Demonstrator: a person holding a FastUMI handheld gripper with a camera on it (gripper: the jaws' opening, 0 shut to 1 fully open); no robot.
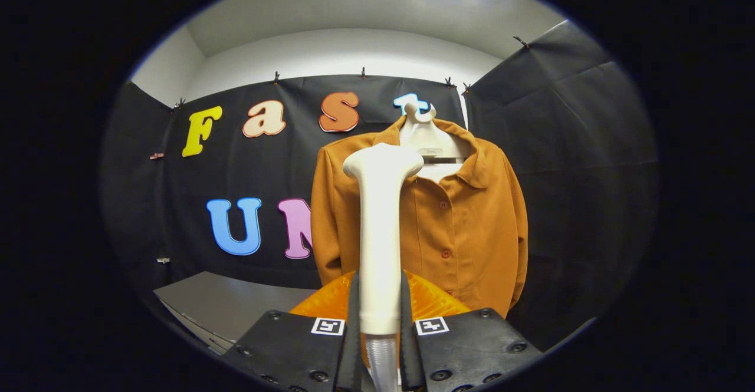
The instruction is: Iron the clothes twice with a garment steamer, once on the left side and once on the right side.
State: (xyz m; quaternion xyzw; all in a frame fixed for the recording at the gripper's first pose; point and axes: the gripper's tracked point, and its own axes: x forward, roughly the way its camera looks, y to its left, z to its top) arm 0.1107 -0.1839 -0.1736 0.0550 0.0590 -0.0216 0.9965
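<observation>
Writing on the hanger's (429, 138) small label is too small to read. Gripper (380, 315) jaws pinch the white garment steamer (380, 227) by its handle; it stands upright, long axis vertical, head up, just before the buttoned brown shirt (460, 227) hanging beyond.

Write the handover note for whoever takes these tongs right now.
Tongs: shut on the steamer handle, both fingers pressing its sides; hose trails down between them.
Steamer: held upright, head at the top, in front of the jacket's collar area; contact with the cloth cannot be told.
Jacket: buttoned, on a hanger against the booth wall, just beyond the steamer.
Done: steamer picked up and brought to the jacket.
Left: likely both passes, left side and right side; no sign of either shows.
</observation>
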